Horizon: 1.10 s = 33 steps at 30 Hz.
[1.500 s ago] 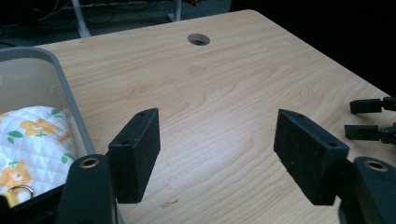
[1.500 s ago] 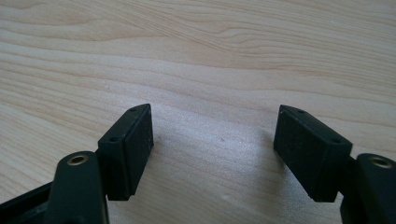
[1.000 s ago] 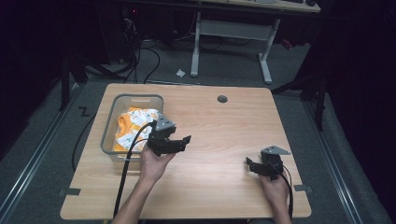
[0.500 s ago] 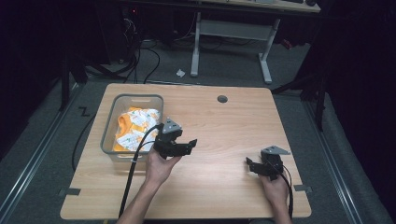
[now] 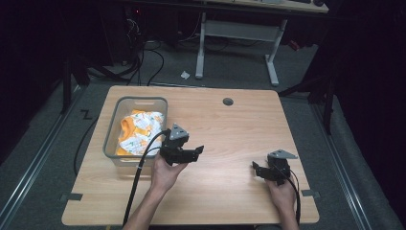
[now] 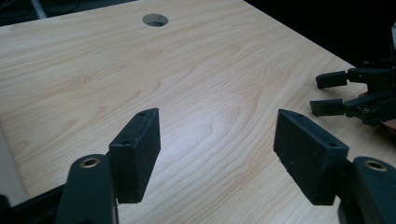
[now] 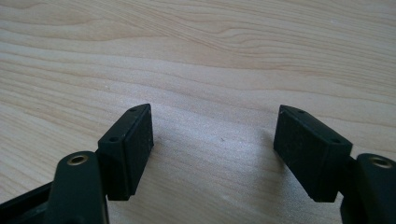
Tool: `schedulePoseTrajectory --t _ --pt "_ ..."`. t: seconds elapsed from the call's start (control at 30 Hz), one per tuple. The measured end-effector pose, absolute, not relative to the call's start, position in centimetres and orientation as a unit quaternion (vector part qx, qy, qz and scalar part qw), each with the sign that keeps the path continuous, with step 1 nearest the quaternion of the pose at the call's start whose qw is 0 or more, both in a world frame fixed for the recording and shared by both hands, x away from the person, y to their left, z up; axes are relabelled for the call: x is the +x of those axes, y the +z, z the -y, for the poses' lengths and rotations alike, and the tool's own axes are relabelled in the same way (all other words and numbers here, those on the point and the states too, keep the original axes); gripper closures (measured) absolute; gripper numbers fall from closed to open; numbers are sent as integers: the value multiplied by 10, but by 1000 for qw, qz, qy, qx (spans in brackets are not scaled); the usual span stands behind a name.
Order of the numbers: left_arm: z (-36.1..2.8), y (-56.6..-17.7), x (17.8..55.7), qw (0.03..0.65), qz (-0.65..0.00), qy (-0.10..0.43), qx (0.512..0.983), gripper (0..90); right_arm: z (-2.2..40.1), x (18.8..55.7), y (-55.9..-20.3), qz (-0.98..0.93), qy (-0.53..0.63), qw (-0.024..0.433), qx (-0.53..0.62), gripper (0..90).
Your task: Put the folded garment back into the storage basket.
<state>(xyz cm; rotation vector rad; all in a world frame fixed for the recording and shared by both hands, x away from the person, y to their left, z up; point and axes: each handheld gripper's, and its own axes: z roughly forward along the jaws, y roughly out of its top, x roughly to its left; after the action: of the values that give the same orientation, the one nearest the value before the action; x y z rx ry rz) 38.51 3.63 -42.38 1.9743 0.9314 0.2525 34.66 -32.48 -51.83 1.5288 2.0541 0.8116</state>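
A: Jaws of the left gripper (image 5: 195, 152), centre of the high view: spread wide, nothing between them. In the left gripper view the two black pads stand well apart over bare wood of the table (image 6: 201, 88).

B: And the right gripper (image 5: 256, 169)?

A: Lower right of the high view, held low over the tabletop. Its own view shows both pads wide apart, with only wood grain between them; whether they touch the surface cannot be told. Neither claw has hold of anything.

B: Where are the objects?

A: A clear plastic bin (image 5: 113, 135) sits at centre left of the high view, on the table's left half. Inside lies an orange and white cloth (image 5: 139, 132). A round cable hole (image 5: 228, 101) lies near the far edge, also seen at the top of the left gripper view (image 6: 155, 19).

B: Change from the earlier frames?

A: One second ago the left gripper was at the bin's right wall; it now lies further toward the table's centre, clear of the bin. The right gripper has kept its place, and the cloth remains in the bin.
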Motion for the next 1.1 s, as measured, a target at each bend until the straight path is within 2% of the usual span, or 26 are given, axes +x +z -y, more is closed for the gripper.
schedulePoseTrajectory --t 1.1 --pt "-24 -448 381 454 -381 58 803 323 325 347 -518 -745 294 226 554 287"
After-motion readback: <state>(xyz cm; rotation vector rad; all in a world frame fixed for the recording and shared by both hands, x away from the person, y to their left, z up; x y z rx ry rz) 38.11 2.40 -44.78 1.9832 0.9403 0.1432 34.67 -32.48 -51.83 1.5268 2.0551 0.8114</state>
